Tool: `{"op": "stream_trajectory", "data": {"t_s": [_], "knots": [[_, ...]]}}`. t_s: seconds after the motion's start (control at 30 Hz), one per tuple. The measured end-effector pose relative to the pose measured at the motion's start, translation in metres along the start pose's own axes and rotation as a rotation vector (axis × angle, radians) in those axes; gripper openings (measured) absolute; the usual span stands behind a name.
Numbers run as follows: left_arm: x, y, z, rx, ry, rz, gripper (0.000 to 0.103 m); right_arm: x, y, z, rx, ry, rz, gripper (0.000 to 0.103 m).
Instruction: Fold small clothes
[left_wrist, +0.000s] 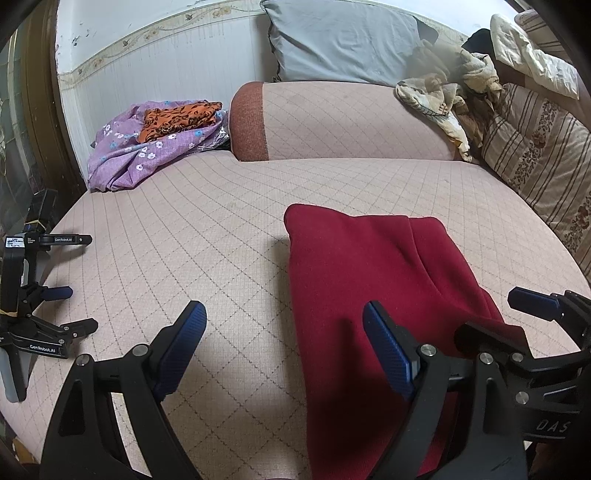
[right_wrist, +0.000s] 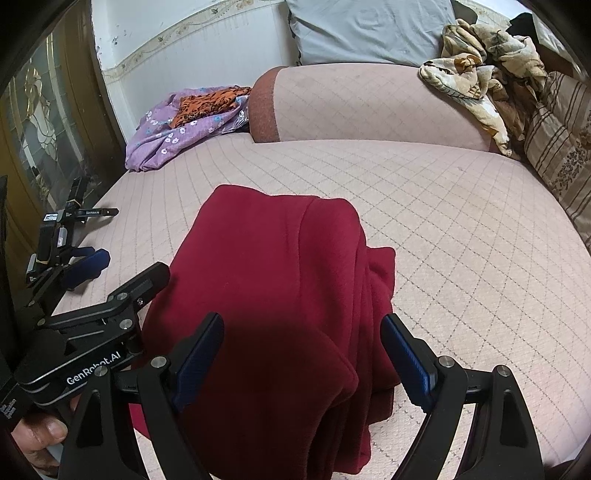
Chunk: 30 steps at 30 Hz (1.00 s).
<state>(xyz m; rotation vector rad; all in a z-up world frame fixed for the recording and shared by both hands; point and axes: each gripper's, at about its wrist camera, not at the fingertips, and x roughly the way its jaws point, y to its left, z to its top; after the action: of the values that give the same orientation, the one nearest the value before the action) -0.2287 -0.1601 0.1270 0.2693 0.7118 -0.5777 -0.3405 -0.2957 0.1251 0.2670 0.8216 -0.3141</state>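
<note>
While both jaws stand apart and empty, your right gripper (right_wrist: 301, 354) straddles the folded red garment (right_wrist: 273, 295) on the bed (right_wrist: 461, 229); bring your left gripper (left_wrist: 284, 347) onto its near edge, pinching every layer together.

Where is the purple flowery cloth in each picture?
Left wrist view: the purple flowery cloth lies upper left, by the wall, left of the bolster's rust-red end.
Right wrist view: the same cloth lies upper left, again left of that rust-red end.
Shared landmark: the orange patterned cloth lying on it.
</note>
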Motion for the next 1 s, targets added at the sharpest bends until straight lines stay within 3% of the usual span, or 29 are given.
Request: {"op": "stream_trajectory", "data": {"t_s": [1.0], "knots": [[-0.0018, -0.0050, 0.0001, 0.014, -0.036, 0.010, 0.087, 0.0004, 0.0059, 0.0022, -0.005, 0.005, 0.010, 0.088]]}}
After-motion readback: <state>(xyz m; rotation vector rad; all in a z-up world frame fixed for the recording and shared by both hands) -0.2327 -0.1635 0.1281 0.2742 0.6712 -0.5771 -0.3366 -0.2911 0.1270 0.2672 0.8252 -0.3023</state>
